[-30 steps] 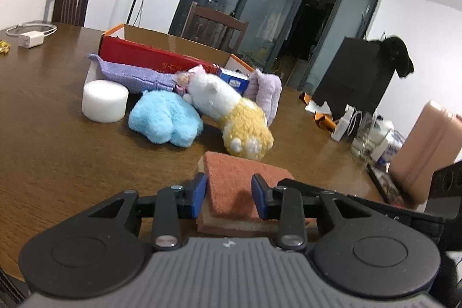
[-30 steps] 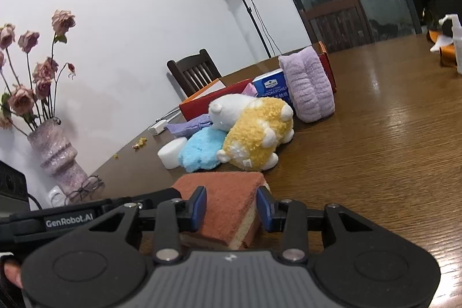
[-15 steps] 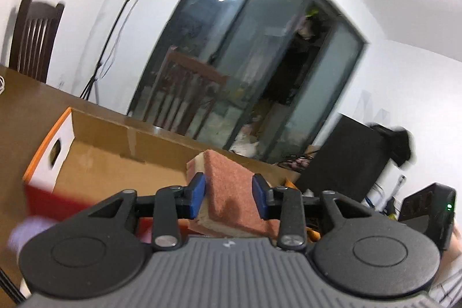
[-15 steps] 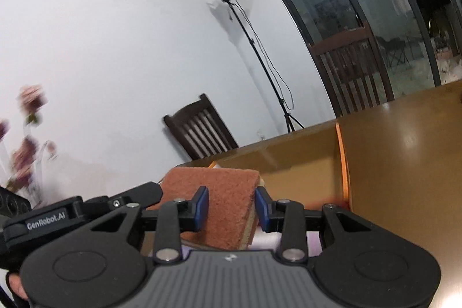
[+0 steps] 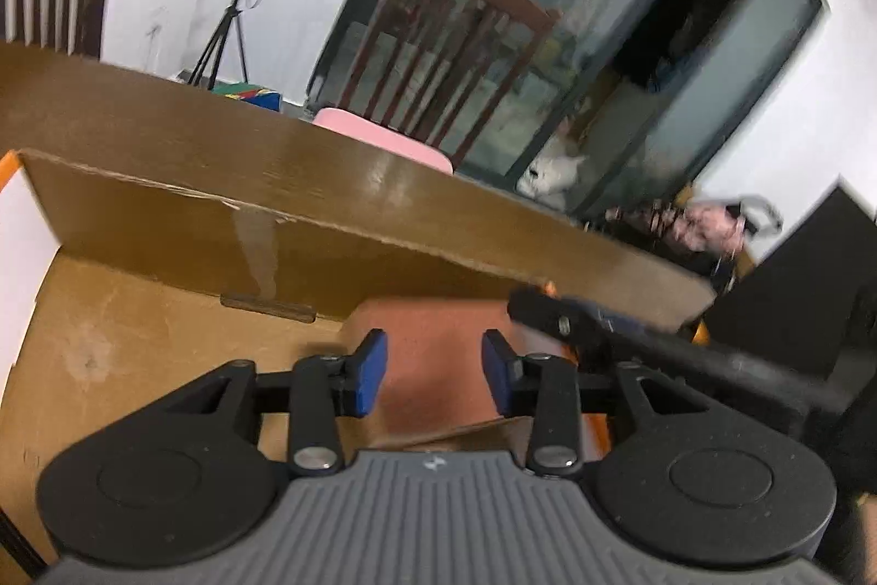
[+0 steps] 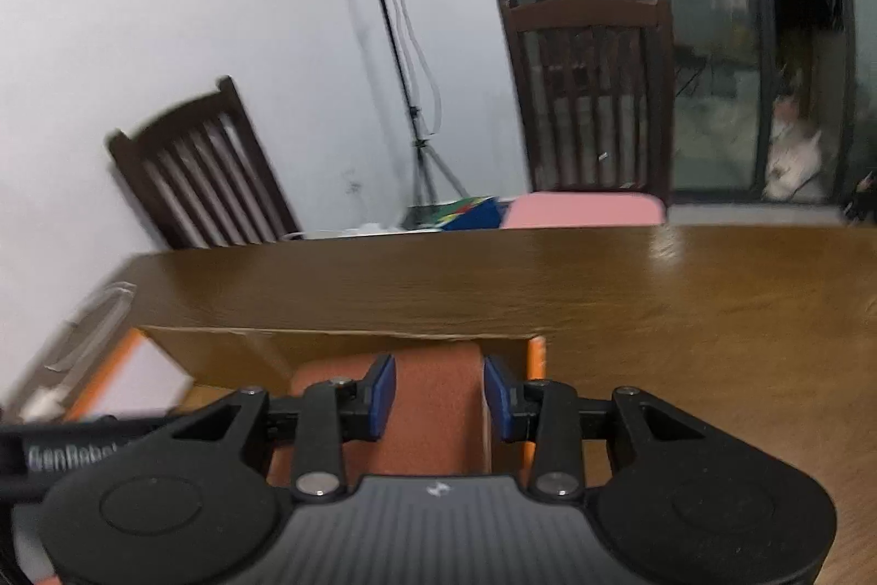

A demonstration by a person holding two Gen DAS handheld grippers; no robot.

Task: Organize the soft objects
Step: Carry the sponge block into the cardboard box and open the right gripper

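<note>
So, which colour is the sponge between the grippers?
Rust orange; the sponge shows best in the right wrist view.

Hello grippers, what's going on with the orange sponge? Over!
Left gripper jaws just opening, loose around sponge. Right gripper shut on sponge. Sponge inside cardboard box. Nothing in the way.

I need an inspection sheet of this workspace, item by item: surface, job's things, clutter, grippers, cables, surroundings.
Surface: glossy brown wooden table.
Job's things: rust-red flat sponge over the open cardboard box with orange edges.
Clutter: blurred clear item at the table's left edge.
Grippers: right gripper shut on the sponge; left gripper has just been opening, sponge between its jaws, contact unclear.
Cables: cable hanging on the black light stand.
Surroundings: two dark wooden chairs, pink seat cushion, glass doors.
</note>
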